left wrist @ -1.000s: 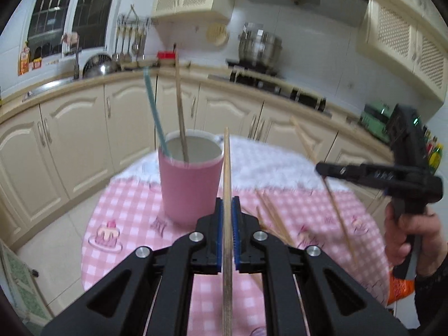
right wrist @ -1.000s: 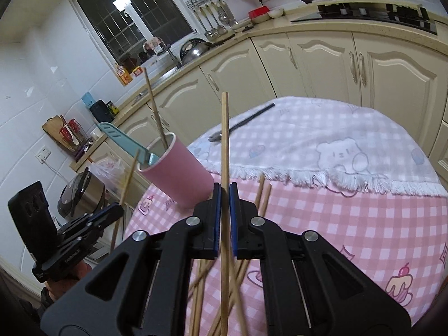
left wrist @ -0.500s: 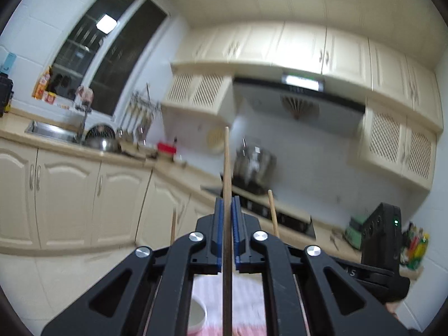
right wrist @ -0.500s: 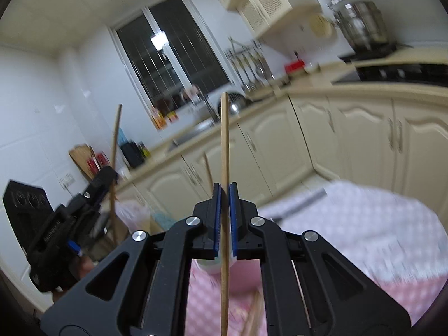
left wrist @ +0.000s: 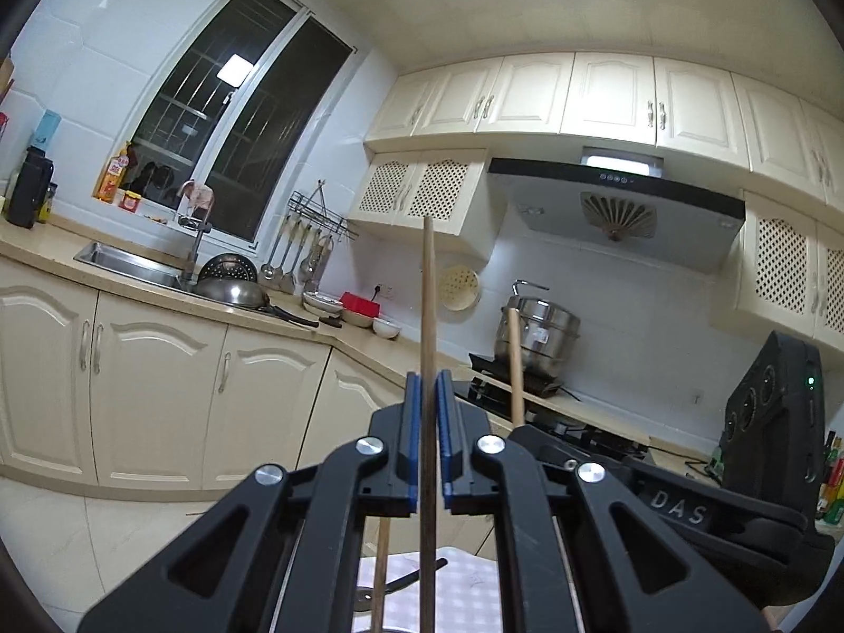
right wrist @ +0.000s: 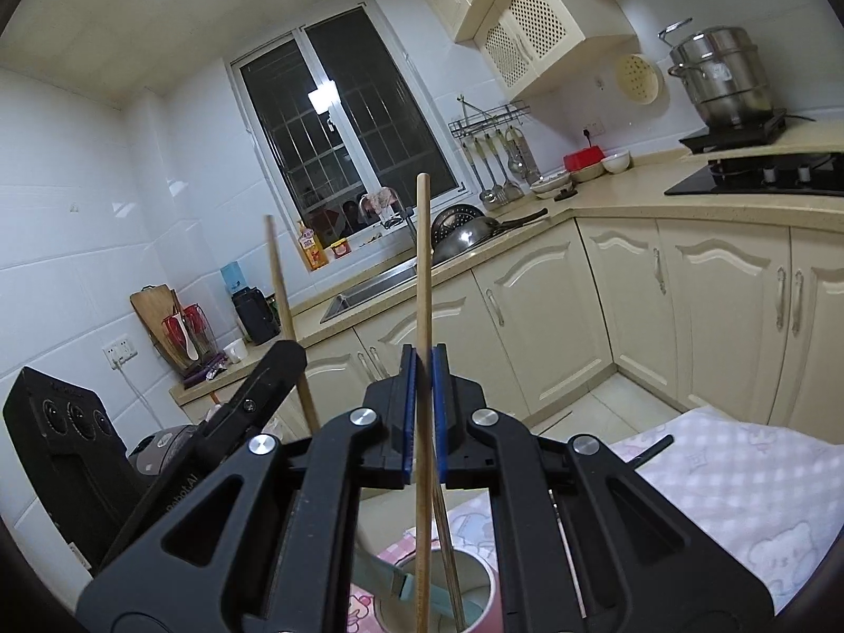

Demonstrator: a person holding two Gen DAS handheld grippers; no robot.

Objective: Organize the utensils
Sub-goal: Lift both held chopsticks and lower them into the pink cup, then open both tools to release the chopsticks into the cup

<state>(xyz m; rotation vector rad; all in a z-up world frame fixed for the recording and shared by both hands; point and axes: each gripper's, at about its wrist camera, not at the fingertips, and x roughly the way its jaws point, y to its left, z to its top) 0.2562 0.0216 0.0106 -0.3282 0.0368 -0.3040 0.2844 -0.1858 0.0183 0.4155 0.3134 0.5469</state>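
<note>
My left gripper (left wrist: 428, 422) is shut on a wooden chopstick (left wrist: 427, 316) that stands upright between its blue pads. My right gripper (right wrist: 423, 401) is shut on another wooden chopstick (right wrist: 422, 274), also upright, with its lower end over the open mouth of the pink cup (right wrist: 488, 588). The cup holds a chopstick (right wrist: 448, 543) and a light-blue utensil (right wrist: 398, 583). The right gripper (left wrist: 538, 435) shows in the left wrist view with its chopstick (left wrist: 514, 364). The left gripper (right wrist: 282, 358) shows in the right wrist view with its chopstick (right wrist: 282, 300).
The table with a pink and white checked cloth (right wrist: 738, 480) lies below; a dark utensil (right wrist: 651, 448) rests on it. Kitchen cabinets (left wrist: 158, 395), a sink (left wrist: 126, 261) and a stove with a steel pot (left wrist: 538, 335) ring the room.
Both grippers have tilted up from the table and turned their chopsticks upright. The right gripper has come over the pink cup.
</note>
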